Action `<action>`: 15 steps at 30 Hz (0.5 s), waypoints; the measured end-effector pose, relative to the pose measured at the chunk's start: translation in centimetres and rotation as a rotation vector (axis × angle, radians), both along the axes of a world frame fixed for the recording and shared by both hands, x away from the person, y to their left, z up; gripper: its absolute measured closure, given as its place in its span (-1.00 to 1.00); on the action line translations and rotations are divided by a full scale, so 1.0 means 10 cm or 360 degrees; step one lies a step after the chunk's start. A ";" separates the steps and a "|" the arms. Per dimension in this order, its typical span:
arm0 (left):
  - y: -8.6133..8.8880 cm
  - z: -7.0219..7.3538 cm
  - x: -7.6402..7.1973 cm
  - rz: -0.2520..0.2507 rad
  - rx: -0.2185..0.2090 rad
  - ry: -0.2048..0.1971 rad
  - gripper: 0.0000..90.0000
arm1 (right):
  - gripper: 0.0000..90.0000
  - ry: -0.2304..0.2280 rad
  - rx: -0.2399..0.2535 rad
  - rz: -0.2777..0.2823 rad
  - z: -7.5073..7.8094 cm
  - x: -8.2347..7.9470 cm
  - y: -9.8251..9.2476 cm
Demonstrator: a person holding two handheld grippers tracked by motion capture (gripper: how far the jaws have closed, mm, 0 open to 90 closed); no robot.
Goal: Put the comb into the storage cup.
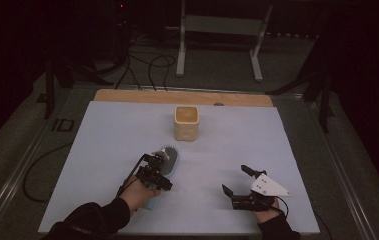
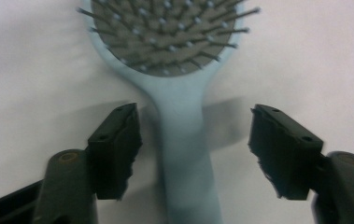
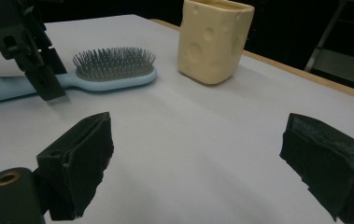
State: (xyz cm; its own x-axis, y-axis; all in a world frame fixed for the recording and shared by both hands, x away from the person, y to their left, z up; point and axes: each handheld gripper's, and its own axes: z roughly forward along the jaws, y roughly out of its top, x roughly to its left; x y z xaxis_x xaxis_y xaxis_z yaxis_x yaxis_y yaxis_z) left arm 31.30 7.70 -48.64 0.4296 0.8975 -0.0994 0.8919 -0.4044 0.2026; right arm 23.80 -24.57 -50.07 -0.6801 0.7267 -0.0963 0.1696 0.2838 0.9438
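The left gripper (image 2: 195, 149) is hovering low over the tabletop's near middle, jaws spread wide on either side of the brush (image 2: 174, 74) handle without touching it. The brush is lying flat, bristles up. The right gripper (image 1: 237, 181) is resting open near the near right corner. A cup (image 1: 186, 122) is standing toward the far edge. The white sheet (image 1: 107, 135) is covering the tabletop; the room beyond is lying dark.

Matt pale-blue plastic hairbrush (image 2: 184, 154) (thin bristles); cream holder (image 3: 213, 39) smooth, dimpled.
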 end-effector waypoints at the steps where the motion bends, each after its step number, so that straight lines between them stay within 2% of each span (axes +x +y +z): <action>1: 0.00 0.00 0.01 -0.0005 0.0001 0.0006 -0.04 | -0.80 0.0002 -0.0002 0.0001 0.00 0.00 0.00; 7: 0.01 -0.01 0.08 -0.0006 -0.0008 0.0055 0.18 | -0.80 0.0000 0.0000 0.0001 0.00 0.00 0.00; 9: 0.03 -0.01 0.09 0.0004 -0.0010 0.0056 0.32 | -0.80 0.0001 0.0005 0.0001 0.00 0.00 0.00; 12: 0.04 -0.01 0.09 0.0003 -0.0008 0.0041 0.42 | -0.80 0.0002 0.0002 0.0003 0.00 0.00 0.00; 15: 0.07 -0.02 0.09 0.0006 -0.0023 0.0040 0.43 | -0.80 0.0003 0.0001 0.0002 0.00 0.00 0.00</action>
State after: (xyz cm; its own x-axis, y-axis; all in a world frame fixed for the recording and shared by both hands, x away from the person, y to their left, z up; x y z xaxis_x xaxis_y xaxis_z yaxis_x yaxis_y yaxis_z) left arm 32.16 8.38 -48.81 0.4232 0.8976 -0.1231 0.8983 -0.3981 0.1859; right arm 23.79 -24.59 -50.07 -0.6811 0.7261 -0.0946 0.1707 0.2832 0.9437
